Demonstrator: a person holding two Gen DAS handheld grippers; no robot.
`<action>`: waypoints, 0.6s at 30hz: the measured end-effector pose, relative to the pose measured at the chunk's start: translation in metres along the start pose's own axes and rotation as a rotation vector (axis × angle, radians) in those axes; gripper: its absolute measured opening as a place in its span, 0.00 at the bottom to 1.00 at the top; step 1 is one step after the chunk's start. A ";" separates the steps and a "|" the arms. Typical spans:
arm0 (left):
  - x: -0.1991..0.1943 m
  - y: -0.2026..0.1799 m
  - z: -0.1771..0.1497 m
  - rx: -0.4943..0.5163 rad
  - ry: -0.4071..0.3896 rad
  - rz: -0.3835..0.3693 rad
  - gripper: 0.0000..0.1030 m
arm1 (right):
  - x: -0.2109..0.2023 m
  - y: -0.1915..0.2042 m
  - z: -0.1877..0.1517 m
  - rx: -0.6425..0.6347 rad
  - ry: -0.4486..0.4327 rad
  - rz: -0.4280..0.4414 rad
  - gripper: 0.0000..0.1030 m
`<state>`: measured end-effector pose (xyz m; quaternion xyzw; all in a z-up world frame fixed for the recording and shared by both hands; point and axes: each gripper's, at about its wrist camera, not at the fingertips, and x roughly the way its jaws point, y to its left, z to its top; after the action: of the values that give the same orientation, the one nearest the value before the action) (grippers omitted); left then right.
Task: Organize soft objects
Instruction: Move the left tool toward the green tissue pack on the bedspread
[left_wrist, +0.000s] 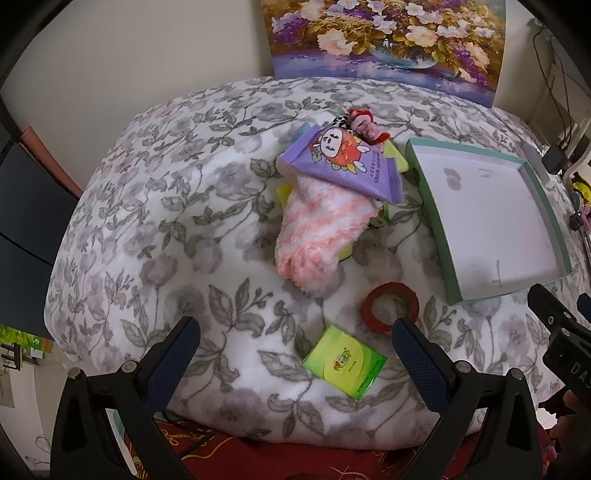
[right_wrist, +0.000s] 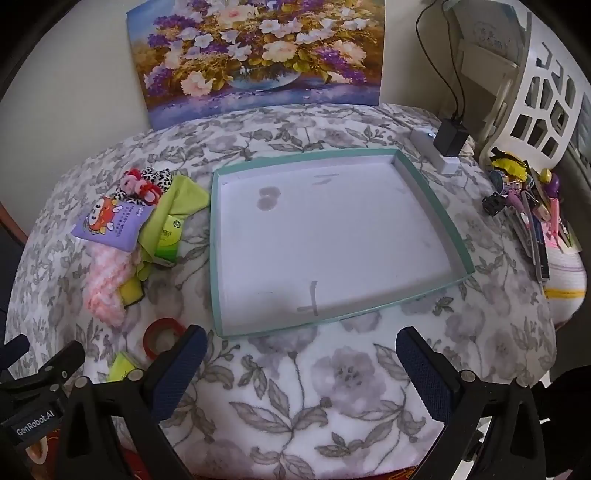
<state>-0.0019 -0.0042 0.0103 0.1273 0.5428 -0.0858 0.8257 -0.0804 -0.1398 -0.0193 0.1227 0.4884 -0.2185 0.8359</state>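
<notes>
Left wrist: left gripper (left_wrist: 295, 350) tilts down, open, above green packet (left_wrist: 344, 365).

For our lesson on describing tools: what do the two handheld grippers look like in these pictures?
Each gripper, left gripper and right gripper, has a black plastic frame with silver rivets and two fingers faced with dark blue textured pads. Seen from the right wrist view, the left gripper's body carries white "GenRobot.AI" lettering. No sleeves or cables show.
</notes>
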 end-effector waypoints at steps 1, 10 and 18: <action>0.000 0.000 0.001 -0.002 -0.004 -0.005 1.00 | 0.000 0.000 0.000 0.002 -0.004 0.001 1.00; -0.002 -0.015 0.008 0.001 -0.054 -0.023 1.00 | 0.000 0.002 0.004 0.015 -0.036 0.015 1.00; 0.003 -0.018 0.014 -0.023 -0.073 -0.002 1.00 | 0.004 0.002 0.008 0.016 -0.049 0.019 1.00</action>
<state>0.0065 -0.0252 0.0109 0.1140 0.5136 -0.0849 0.8462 -0.0720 -0.1420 -0.0188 0.1286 0.4647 -0.2174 0.8487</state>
